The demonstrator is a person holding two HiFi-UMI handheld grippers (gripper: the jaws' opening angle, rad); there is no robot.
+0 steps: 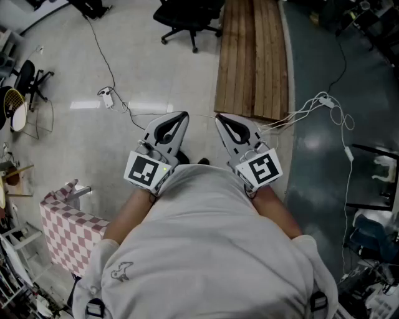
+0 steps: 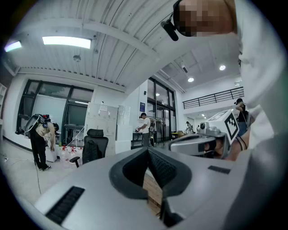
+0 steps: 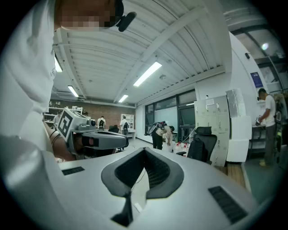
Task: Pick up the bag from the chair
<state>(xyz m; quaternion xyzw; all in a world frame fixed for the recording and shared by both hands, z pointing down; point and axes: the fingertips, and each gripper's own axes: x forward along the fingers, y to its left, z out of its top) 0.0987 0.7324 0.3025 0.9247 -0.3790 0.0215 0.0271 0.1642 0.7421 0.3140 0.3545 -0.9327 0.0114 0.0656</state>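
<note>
A black office chair (image 1: 190, 19) stands on the floor far ahead of me. In the left gripper view the chair (image 2: 95, 147) carries a dark bag (image 2: 90, 152) against its backrest. The right gripper view shows the same chair (image 3: 202, 144) and bag (image 3: 196, 150). I hold both grippers close to my chest, pointing forward, well short of the chair. The left gripper (image 1: 177, 121) (image 2: 147, 150) is shut with nothing in it. Beside it, the right gripper (image 1: 224, 121) (image 3: 145, 150) is shut and also holds nothing.
A wooden plank platform (image 1: 252, 56) lies ahead on the right. A black cable (image 1: 103, 53) and white cables (image 1: 318, 106) trail over the floor. A red-checked cloth box (image 1: 65, 227) stands at my left, and another chair (image 1: 28, 78) at far left. Several people stand in the background.
</note>
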